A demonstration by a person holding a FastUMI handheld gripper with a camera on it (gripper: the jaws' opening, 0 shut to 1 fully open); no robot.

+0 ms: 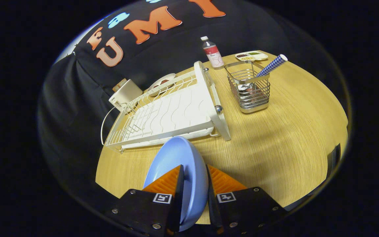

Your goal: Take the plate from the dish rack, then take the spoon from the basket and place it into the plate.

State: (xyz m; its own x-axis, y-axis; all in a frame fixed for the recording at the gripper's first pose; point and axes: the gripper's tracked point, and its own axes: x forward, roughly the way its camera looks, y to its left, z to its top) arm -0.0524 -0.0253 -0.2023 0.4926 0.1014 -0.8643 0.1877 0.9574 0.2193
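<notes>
A light blue plate (179, 158) stands on edge between my fingers, and my gripper (194, 177) is shut on its rim. I hold it above the wooden table, just in front of the white dish rack (173, 115), whose slots hold nothing. Beyond the fingers and to the right stands a wire basket (250, 89). A spoon with a blue-and-white checked handle (271, 65) leans out of the basket, its bowl down inside.
A small bottle (212, 52) and a white divided dish (251, 56) stand behind the basket. A white box (125, 93) and a small plate (161, 84) lie behind the rack. The round wooden table (291, 141) spreads bare to the right of my fingers.
</notes>
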